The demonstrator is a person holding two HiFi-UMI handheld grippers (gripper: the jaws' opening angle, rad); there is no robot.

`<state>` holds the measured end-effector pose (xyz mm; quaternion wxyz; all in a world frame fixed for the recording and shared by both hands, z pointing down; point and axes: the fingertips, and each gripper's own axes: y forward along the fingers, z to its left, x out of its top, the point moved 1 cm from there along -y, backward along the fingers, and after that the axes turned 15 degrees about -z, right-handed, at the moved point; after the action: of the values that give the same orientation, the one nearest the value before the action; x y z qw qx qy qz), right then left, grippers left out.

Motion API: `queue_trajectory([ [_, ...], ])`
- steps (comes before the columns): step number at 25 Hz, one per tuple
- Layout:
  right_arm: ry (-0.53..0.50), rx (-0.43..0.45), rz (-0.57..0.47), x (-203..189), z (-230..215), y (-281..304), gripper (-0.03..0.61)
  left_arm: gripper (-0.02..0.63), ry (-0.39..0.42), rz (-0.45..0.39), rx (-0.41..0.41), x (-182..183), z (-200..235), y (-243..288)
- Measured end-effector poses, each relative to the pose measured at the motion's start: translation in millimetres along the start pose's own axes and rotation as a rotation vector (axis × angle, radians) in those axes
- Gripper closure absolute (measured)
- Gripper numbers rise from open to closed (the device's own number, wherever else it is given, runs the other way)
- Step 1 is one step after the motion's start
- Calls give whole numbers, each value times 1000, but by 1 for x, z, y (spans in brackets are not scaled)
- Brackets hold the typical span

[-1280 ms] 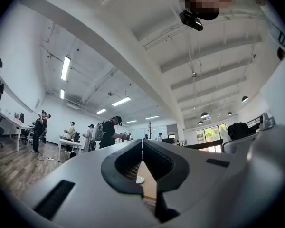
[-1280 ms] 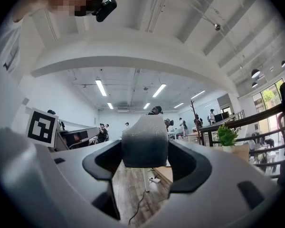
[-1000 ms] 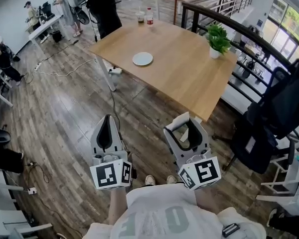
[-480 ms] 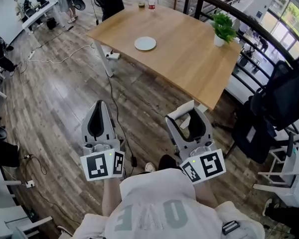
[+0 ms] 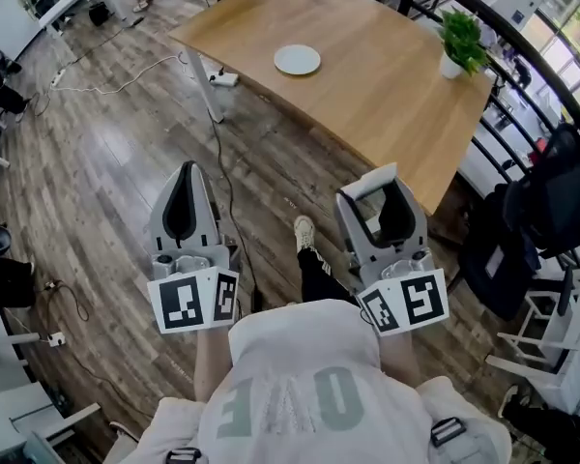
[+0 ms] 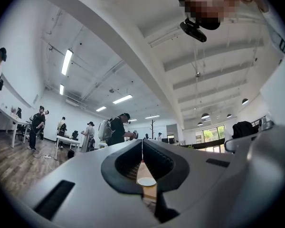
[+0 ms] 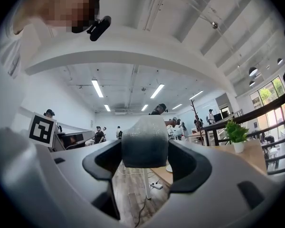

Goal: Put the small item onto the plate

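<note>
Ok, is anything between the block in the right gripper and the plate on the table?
Nothing visible. The right gripper holds the pale block short of the table; the white plate lies alone on bare tabletop, the potted plant far to its right. Only floor with a cable lies between.

Floor (image 5: 106,172): grey-brown wood planks, loose white cables (image 5: 116,87) lying across. Surface (image 5: 387,85): large, light wood, white legs. Potted plant (image 5: 461,42) at its far edge. Black railing (image 5: 536,75) beyond. Ceiling white, beamed, strip lights (image 6: 66,62). Daylit windows (image 7: 271,95).
</note>
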<state>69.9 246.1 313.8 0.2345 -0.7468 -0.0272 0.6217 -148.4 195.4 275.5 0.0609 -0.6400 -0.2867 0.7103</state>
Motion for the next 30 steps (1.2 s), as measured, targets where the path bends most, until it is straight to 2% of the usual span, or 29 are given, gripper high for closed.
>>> queue_trajectory([
  [9,-7,77,-26,-20,-42,141,272,604,24,-40,23,-34,39,119],
  [12,-28,108,-14,-25,-61,185,272,603,37,-49,61,-45,53,166],
  [17,-37,122,16,-40,-91,247,272,604,12,-45,87,-71,71,231],
  [24,-38,143,77,-76,-130,300,272,604,42,-37,55,-108,76,298],
  [30,-39,143,112,-95,-148,327,272,604,51,-10,26,-130,80,330],
])
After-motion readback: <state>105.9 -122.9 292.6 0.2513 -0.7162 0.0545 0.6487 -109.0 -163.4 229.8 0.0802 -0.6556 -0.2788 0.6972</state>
